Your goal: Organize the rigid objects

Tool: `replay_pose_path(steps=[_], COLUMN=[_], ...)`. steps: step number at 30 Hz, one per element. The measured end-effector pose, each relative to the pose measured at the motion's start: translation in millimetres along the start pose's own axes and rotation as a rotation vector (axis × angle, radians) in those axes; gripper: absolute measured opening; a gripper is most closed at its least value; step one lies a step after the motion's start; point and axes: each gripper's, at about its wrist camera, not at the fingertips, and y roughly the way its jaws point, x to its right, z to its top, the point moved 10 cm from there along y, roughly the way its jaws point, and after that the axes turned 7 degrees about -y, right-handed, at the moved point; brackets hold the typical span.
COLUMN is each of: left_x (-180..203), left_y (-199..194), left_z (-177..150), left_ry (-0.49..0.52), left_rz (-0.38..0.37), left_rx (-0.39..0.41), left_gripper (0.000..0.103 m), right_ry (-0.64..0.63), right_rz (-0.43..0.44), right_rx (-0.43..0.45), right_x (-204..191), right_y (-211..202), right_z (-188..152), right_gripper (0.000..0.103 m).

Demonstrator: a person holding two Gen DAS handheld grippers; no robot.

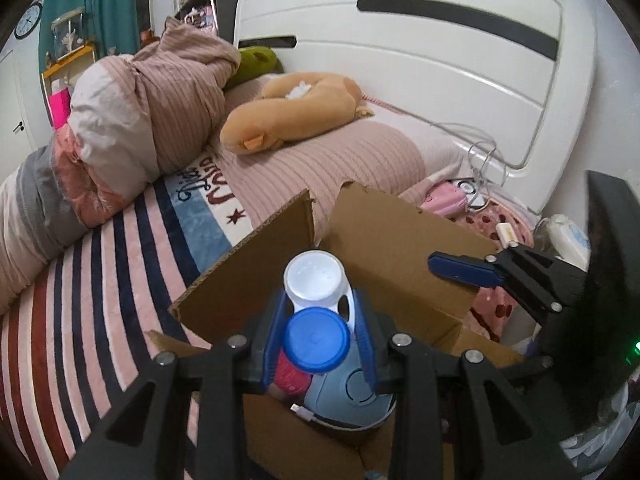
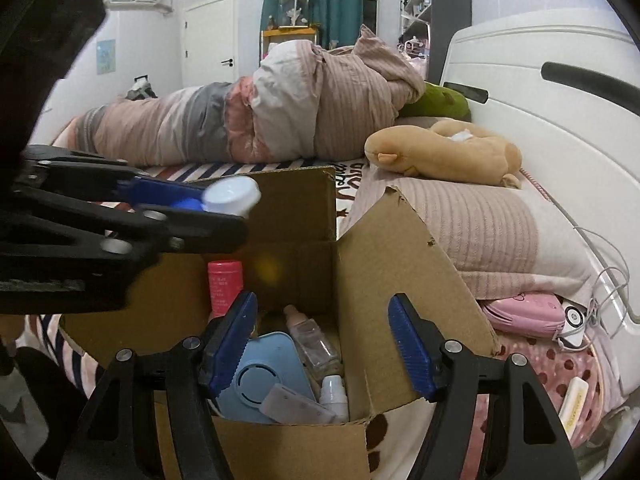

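My left claw (image 1: 320, 336) is clamped on a contact lens case (image 1: 316, 312), white cap at the far end, blue cap nearer me, and it hangs right over the open cardboard box (image 1: 384, 248) on the bed (image 1: 120, 248). My right claw (image 2: 324, 344) is spread apart with nothing between its pads, low over the near edge of the same box. Risks: the case is small, smooth plastic, and my pads hold it by its narrow middle bridge, so a loose squeeze or a tilt could let it twist and slip out early. It's above the opening, so a drop likely lands inside, but it could bounce off the raised flap just ahead of my left claw and end up on the striped blanket. The box is also crowded below my claws: a pale blue flat device (image 2: 272, 372), a clear bottle (image 2: 316, 344), a small white bottle (image 2: 334, 394), a grey strip (image 2: 296, 404) and a pink can (image 2: 225, 286) standing at the back, so releasing from high up may knock that can over. The two claws sit close together and could collide. The case looks rigid and glossy, two round screw caps joined side by side, no visible damage. Box stands on soft bedding, so pushing down on its wall could tip it.
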Motion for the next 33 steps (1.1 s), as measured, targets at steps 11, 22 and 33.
replay_pose_path(steps=[11,22,33], left_x=[-13,-65,-116], left_y=[-13,-106,-141], left_z=[-5,-23,-61], left_ry=[-0.039,-0.224,-0.347], left_rz=[0.038,0.215,0.322], left_rx=[0.047,0.316,0.389], left_gripper=[0.075,0.102,0.102], right_ry=[-0.015,-0.069,-0.006], right_rz=[0.033,0.202,0.255], right_rx=[-0.005,0.238,0.316], right_x=[-9,-34,-43], right_y=[-3,-52,-63], right_z=[1,44,54], right_gripper=[0.07,0.101,0.103])
